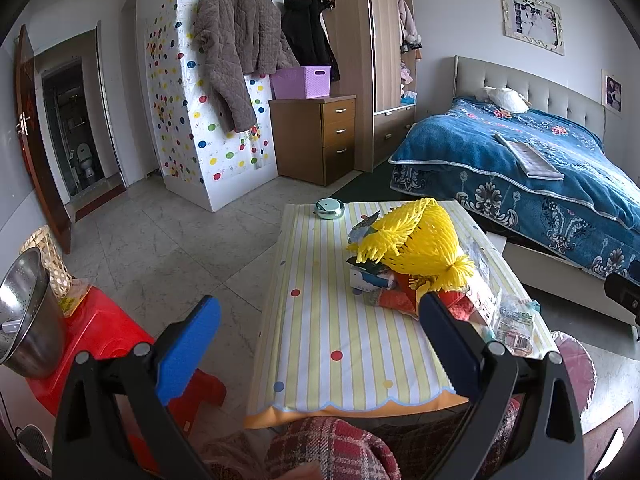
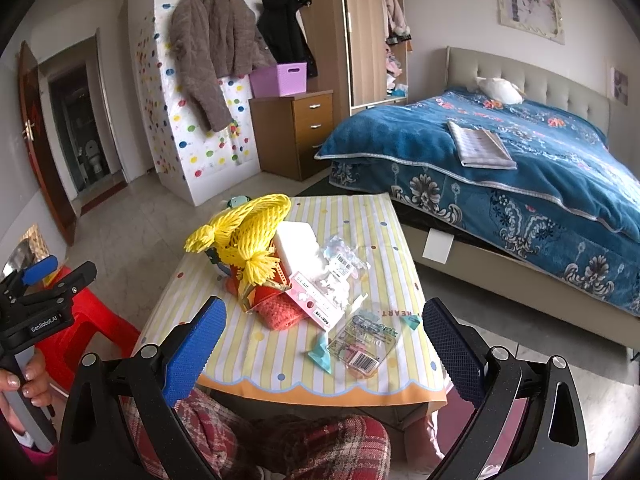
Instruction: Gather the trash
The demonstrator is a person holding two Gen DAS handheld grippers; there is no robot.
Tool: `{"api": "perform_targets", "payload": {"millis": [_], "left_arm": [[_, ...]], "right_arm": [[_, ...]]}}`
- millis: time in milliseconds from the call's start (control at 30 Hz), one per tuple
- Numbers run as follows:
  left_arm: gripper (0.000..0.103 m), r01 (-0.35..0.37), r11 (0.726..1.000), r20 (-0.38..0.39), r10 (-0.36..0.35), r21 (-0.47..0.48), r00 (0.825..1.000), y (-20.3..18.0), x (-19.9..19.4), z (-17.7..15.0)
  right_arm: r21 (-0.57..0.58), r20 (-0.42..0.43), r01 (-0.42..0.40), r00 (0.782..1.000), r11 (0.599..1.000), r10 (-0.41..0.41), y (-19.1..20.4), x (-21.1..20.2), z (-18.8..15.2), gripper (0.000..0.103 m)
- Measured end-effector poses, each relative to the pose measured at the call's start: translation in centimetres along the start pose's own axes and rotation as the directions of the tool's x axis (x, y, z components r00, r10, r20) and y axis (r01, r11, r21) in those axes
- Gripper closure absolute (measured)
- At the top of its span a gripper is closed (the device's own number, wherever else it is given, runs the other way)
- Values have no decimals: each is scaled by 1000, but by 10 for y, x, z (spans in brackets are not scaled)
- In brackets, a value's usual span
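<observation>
Both hand-held grippers, left (image 1: pixel 320 320) and right (image 2: pixel 324 320), hover spread wide and empty over the desk (image 2: pixel 280 364). The trash heap (image 2: pixel 280 280) sits mid-desk, untouched. That loose yellow net (image 2: pixel 248 236) could snag a finger and drag wrappers (image 2: pixel 360 344) off the edge.

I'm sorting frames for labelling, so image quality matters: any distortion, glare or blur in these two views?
Left wrist view: strong fisheye bending, dark corner vignette; yellow foam net sharp, left gripper open, even daylight, no glare. Right wrist view: same bending at the bed; clear plastic wrappers show mild sheen, barcodes still readable; right gripper open.
</observation>
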State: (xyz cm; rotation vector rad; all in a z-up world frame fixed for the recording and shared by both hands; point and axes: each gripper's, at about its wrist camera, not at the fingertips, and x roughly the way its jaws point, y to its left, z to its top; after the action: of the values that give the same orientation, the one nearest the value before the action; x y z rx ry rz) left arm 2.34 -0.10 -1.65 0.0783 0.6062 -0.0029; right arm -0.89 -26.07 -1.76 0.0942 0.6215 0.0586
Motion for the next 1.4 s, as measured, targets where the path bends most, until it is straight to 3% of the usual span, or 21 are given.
{"api": "perform_targets", "payload": {"millis": [1400], "left_arm": [[7, -1, 1000, -8, 1, 2, 1000, 0, 4, -4]], "right_arm": [[-12, -8, 6, 1000, 1000, -6, 3, 1, 0, 5]]}}
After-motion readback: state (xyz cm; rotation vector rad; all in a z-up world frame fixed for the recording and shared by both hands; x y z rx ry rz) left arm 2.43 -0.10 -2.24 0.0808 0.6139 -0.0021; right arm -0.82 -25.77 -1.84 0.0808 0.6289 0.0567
